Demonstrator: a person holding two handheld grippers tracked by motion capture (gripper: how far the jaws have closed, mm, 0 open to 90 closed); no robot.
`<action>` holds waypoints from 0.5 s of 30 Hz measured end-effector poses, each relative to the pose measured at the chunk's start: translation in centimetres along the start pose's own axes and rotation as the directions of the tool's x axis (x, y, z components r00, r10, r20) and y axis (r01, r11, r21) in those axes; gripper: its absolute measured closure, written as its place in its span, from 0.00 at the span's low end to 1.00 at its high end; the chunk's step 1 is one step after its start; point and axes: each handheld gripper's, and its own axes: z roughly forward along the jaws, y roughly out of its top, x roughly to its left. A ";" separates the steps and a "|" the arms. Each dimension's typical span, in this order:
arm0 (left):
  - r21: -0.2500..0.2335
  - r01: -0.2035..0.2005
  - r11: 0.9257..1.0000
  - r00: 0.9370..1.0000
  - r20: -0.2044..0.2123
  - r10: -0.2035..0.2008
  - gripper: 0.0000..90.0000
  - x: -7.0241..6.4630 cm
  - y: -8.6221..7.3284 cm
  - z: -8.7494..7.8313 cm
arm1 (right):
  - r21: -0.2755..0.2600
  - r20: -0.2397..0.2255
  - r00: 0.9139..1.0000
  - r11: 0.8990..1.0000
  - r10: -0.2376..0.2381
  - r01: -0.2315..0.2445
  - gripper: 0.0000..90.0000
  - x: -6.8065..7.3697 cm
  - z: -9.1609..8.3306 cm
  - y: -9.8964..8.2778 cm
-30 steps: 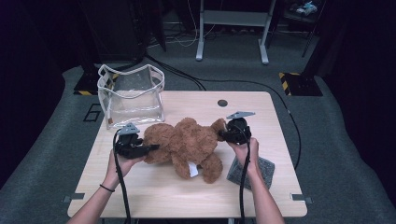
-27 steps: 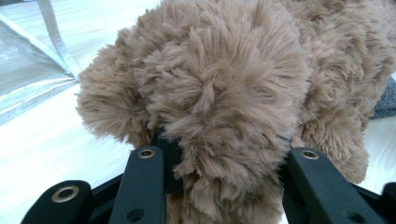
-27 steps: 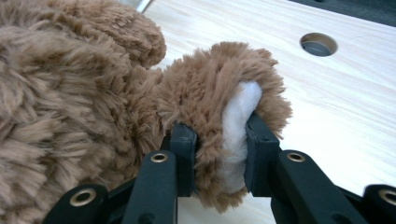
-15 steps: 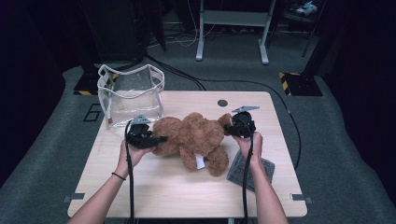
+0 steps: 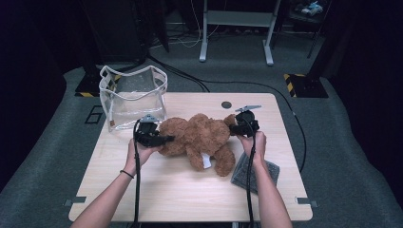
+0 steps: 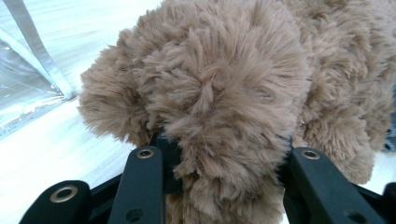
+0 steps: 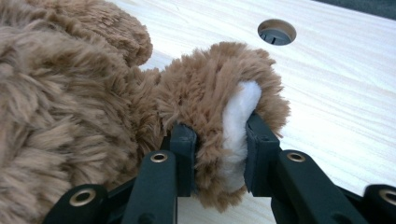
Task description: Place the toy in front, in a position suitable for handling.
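Observation:
A brown plush teddy bear (image 5: 202, 137) lies across the middle of the wooden table (image 5: 190, 194). My left gripper (image 5: 166, 139) is shut on a furry limb (image 6: 224, 116) at the bear's left end; the fur bulges between the two black jaws. At the bear's right end my right gripper (image 5: 234, 128) is shut on a paw with a white pad (image 7: 236, 123), and the jaws squeeze the paw from both sides. A white tag (image 5: 207, 162) shows on the bear's underside.
A clear plastic bag with white trim (image 5: 133, 97) stands open at the table's back left, close behind the left gripper. A grey mat (image 5: 263, 173) lies under the right forearm. A round cable hole (image 5: 226, 104) sits near the table's back edge.
Both grippers have carried the bear to the right and slightly toward the back of the table. Both grips are unchanged.

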 end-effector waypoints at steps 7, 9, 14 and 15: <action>0.038 -0.012 0.999 0.999 -0.036 0.013 0.67 0.3 -0.4 1.4 | 0.056 0.013 1.000 0.998 0.003 -0.004 0.77 0.1 2.0 -0.7; 0.035 -0.029 0.999 0.999 -0.044 0.030 0.67 0.2 -0.6 1.6 | 0.069 0.018 1.000 0.998 0.005 -0.006 0.77 0.1 2.6 -1.0; 0.043 -0.055 0.998 0.996 -0.063 0.058 0.66 -0.3 -0.8 1.8 | 0.084 0.010 0.999 0.996 0.040 -0.041 0.76 -0.2 3.4 -1.5; 0.045 -0.056 0.997 0.996 -0.063 0.059 0.66 -0.3 -0.9 1.8 | 0.082 0.012 0.999 0.996 0.033 -0.034 0.76 -0.3 3.6 -1.6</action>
